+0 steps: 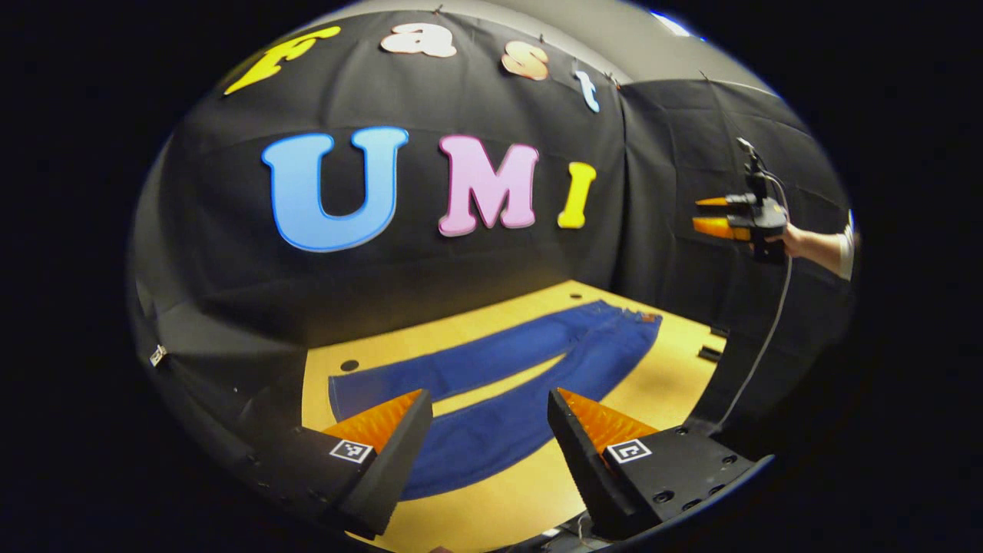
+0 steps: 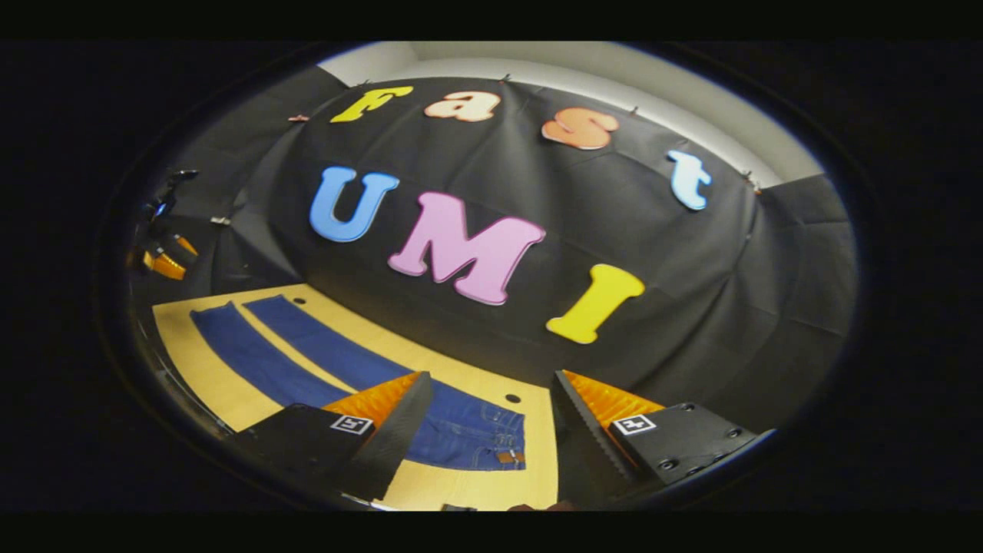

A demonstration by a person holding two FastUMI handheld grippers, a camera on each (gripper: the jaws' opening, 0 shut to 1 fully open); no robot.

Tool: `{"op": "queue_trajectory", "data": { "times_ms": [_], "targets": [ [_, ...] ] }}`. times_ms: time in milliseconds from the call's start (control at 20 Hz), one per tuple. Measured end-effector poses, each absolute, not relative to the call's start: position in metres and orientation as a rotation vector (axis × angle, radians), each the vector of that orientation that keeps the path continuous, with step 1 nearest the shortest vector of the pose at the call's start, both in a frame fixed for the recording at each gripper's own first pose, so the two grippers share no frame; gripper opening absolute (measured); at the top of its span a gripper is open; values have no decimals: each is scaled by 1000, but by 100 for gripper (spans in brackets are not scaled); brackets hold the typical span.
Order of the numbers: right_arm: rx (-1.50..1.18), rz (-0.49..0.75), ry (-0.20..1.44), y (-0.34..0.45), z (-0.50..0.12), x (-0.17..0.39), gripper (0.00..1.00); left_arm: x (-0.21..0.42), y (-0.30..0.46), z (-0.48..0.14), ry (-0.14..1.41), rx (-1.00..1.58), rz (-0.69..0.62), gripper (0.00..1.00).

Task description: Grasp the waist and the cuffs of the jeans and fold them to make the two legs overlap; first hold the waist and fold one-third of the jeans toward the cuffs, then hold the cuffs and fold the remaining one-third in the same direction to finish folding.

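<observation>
On pale wooden surface (image 1: pixel 660 384), smooth with small round holes: blue denim jeans (image 1: pixel 530 369) lie flat, unfolded, legs splayed in narrow V. Waist (image 2: pixel 491 449) with small tan patch toward right tool; cuffs (image 1: pixel 345 395) toward left tool. Left tool (image 1: pixel 489 418) above cuff end, fingers spread wide, ridged wedge-shaped pads (image 1: pixel 607 422), nothing between them, clear of cloth. Right tool (image 2: pixel 491 407) above waist end, likewise spread and empty; also seen in left gripper view, held aloft by hand (image 1: pixel 791 240), thin cable hanging below.
</observation>
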State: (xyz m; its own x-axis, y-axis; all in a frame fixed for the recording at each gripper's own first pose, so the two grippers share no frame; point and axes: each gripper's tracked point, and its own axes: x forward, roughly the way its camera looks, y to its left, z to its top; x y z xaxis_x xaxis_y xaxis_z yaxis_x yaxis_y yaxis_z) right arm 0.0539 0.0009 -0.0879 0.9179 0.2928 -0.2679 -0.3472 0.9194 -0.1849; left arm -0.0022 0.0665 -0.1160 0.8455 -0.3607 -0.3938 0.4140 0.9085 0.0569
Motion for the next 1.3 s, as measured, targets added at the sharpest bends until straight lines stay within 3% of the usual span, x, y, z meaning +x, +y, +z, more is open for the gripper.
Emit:
{"op": "queue_trajectory", "data": {
  "times_ms": [350, 850, 1200, 1250, 1300],
  "targets": [
    [-469, 613, 545, 3, -246, 96, 97, 9, 109, -228, 762, 330, -590, 93],
    [-625, 1036, 1140, -10, -462, 78, 97, 30, 131, -356, 1222, 505, -729, 92],
    [-661, 1083, 1328, -14, -505, 70, 95, 40, 136, -379, 1312, 527, -746, 92],
    [-660, 1080, 1332, -17, -505, 70, 95, 40, 140, -380, 1315, 516, -746, 87],
    [-655, 1072, 1339, -16, -506, 71, 87, 40, 140, -381, 1313, 503, -740, 87]
  ]
}}
